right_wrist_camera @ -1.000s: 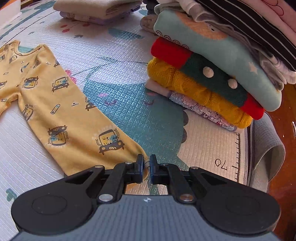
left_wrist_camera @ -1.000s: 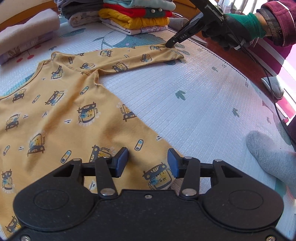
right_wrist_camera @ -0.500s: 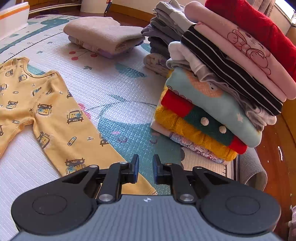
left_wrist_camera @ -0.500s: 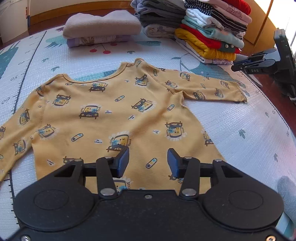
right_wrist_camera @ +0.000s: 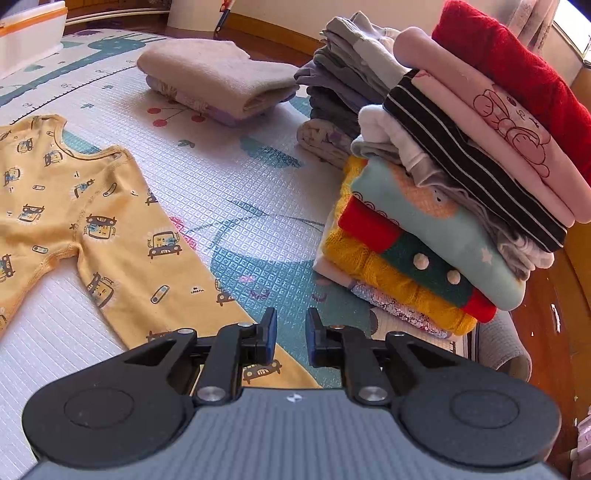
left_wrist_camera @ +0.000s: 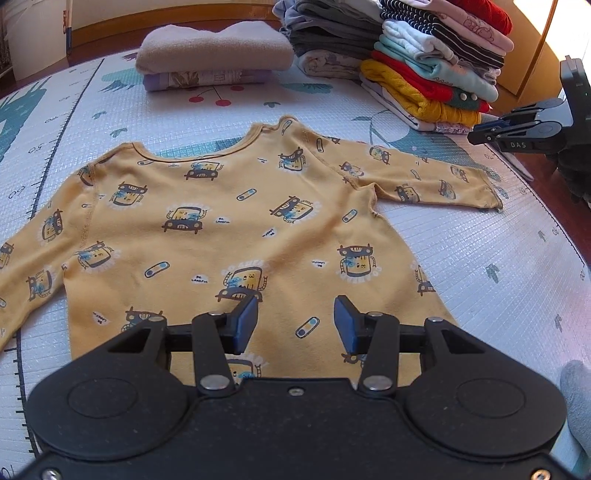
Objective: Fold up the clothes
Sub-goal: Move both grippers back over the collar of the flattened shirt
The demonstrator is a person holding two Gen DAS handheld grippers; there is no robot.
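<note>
Both wrist views look low across the play mat (left_wrist_camera: 461, 258), sharing the yellow shirt (left_wrist_camera: 229, 221).

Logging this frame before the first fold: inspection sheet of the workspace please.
Surface: patterned play mat, bare around the shirt.
Job's things: yellow shirt spread flat, both sleeves out, no fold yet.
Clutter: tall stack of folded clothes; grey stack; beige folded pile.
Grippers: left gripper open above the shirt's hem, holding nothing; right gripper open over the sleeve end, holding nothing.
Cables: nothing seen.
Surroundings: wooden floor past the mat edge; a grey sock at lower right; white bin far left.
</note>
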